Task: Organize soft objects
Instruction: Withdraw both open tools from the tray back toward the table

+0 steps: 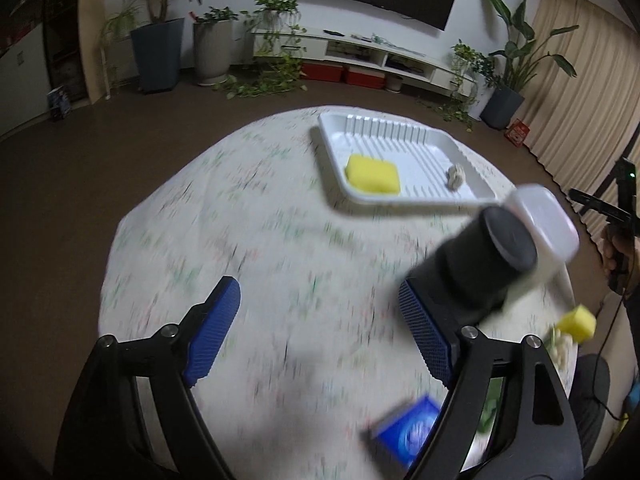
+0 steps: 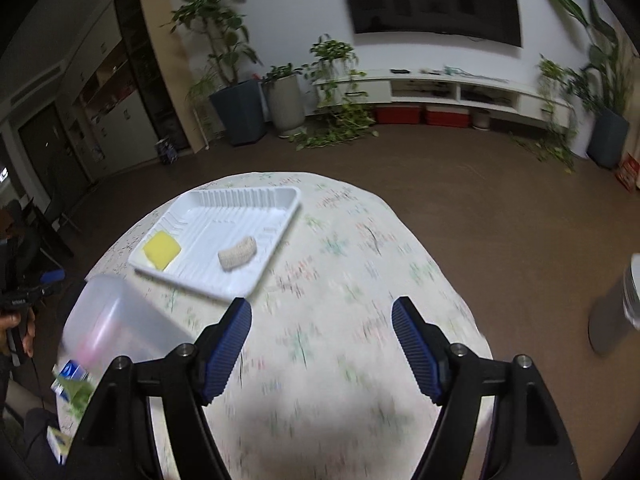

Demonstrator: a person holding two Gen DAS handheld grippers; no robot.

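Your left gripper [image 1: 320, 328] and right gripper [image 2: 322, 344] both gape empty above the table [image 2: 320, 360], short of the tray [image 2: 276, 240] holding sponge [image 2: 161, 249] and scrubber [image 2: 237, 254].

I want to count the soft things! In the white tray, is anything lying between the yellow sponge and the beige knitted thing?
Nothing. Between the yellow sponge and the beige knitted piece there is only bare ribbed floor of the white tray, clearest in the right wrist view.

Right tongs [image 2: 321, 344] gape empty over the counter [image 2: 360, 280]; beyond, a white tray [image 2: 276, 236] holds a yellow sponge [image 2: 161, 250] and a beige roll [image 2: 237, 254], apart
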